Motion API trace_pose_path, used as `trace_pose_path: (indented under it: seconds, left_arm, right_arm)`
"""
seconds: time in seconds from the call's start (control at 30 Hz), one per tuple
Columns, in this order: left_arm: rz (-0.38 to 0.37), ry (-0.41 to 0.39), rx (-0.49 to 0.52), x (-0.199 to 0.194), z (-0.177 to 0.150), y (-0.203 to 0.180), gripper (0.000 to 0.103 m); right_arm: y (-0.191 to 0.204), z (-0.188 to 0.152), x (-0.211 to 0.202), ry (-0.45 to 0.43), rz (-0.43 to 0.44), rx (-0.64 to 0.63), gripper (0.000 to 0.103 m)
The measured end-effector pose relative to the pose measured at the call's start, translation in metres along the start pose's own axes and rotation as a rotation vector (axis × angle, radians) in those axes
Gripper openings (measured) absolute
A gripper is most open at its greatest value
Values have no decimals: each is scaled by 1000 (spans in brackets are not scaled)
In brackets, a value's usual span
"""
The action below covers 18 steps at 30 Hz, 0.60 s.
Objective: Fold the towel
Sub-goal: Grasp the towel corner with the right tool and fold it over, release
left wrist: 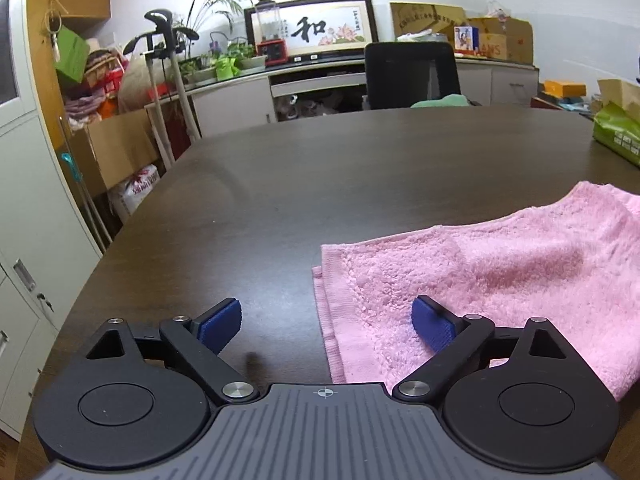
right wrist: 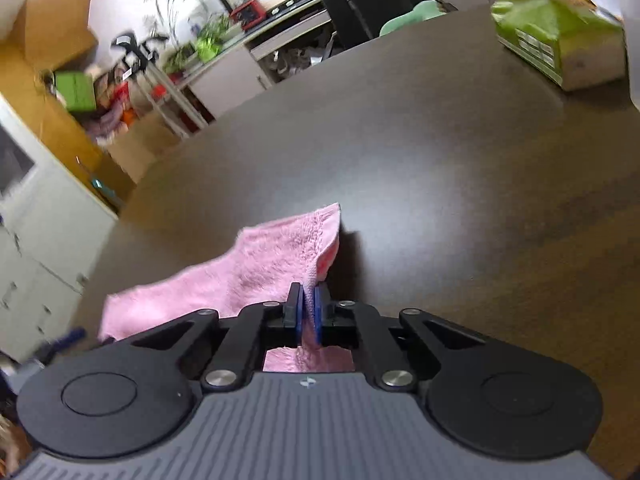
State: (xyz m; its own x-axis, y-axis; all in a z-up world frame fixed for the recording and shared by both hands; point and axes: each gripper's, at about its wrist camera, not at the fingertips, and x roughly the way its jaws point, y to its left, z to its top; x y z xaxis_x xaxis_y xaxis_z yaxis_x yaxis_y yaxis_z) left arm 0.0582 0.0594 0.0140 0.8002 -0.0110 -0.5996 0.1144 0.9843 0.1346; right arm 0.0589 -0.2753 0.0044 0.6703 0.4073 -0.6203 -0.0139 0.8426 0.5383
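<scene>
Left gripper (left wrist: pixel 326 326) stands wide apart over the towel's (left wrist: pixel 480 272) near edge on the table (left wrist: pixel 280 184). Right gripper (right wrist: pixel 307 312) is clamped on a raised towel fold.

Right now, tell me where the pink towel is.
The pink towel lies on the dark wooden table, at the right of the left wrist view beside the open left claw. The right claw pinches its right edge.

Dark wood table (left wrist: pixel 320 184), black office chair (left wrist: pixel 412 74) behind, white wall, framed calligraphy (left wrist: pixel 312 28), grey cabinets (left wrist: pixel 24 216) left
</scene>
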Motion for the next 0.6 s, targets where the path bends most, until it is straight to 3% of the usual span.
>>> trace_pose_path:
  seconds: [0.17, 0.33, 0.47, 0.6]
  left_arm:
    - [21, -14, -1, -5, 1, 2, 94]
    - [54, -88, -77, -22, 6, 23, 95]
    - [32, -117, -129, -32, 7, 41, 95]
    - [60, -143, -87, -39, 4, 45, 98]
  right_arm:
    - [-9, 3, -12, -33, 1, 21, 5]
    - [-7, 4, -20, -54, 35, 26, 5]
    - [8, 9, -24, -66, 65, 11, 5]
    - [33, 15, -26, -65, 119, -13, 5]
